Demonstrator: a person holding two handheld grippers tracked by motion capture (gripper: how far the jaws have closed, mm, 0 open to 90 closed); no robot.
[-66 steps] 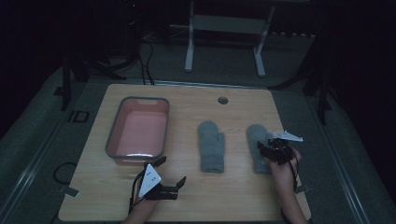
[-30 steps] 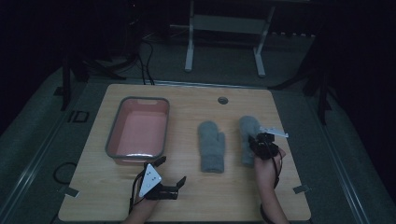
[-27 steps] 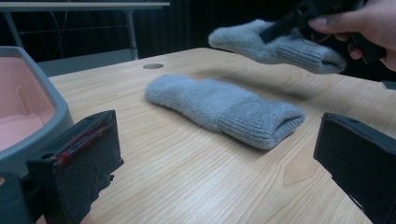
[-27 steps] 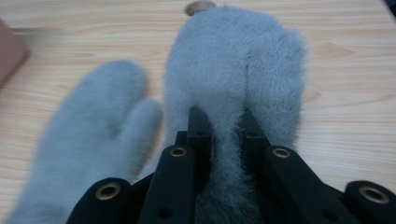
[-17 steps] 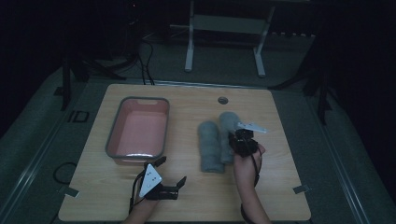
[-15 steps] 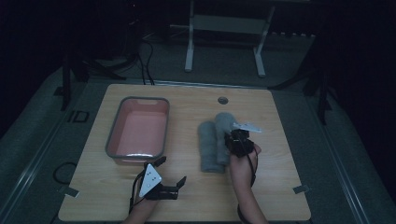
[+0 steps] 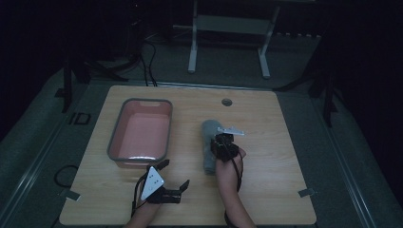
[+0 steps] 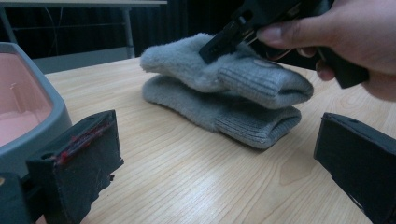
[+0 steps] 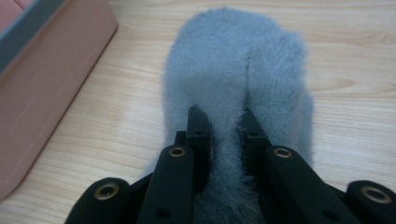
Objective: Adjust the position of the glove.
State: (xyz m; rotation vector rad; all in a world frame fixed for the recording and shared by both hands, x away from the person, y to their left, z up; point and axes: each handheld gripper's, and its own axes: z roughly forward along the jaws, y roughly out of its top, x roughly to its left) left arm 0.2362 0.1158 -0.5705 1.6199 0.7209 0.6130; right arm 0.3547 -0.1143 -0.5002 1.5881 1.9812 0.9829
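Right gripper point(image 7: 222, 142) is clamped on the top mitten point(image 8: 224, 70), and you can see it best in the right gripper view: both black jaws pinch a fold of grey fleece point(image 9: 226, 154) down the middle of the mitten, pads pressed into the pile. That mitten sits stacked on the other mitten point(image 8: 219, 114), which lies flat on the table point(image 7: 285, 142). From the left gripper view the two are plainly one over the other, ribbed cuffs toward the right of that view, the upper cuff overhanging the lower a touch. In the high view the grey pile sits at mid-table, just right of the pink tub point(image 7: 141, 133), a strip of bare wood between them.

The right hand point(image 8: 345, 32) wraps the gripper body, fingertips curled over the top, coming in from the near edge.

Over on the left, the left gripper point(image 7: 172, 178) sits low at the near edge of the table, just near of the tub's near right corner. Its jaws stand wide apart with nothing between them, only bare wood in the gap, pointing toward the mittens and well apart from them. The tub's grey rim point(image 8: 32, 98) shows at the left of the left gripper view, beside one jaw
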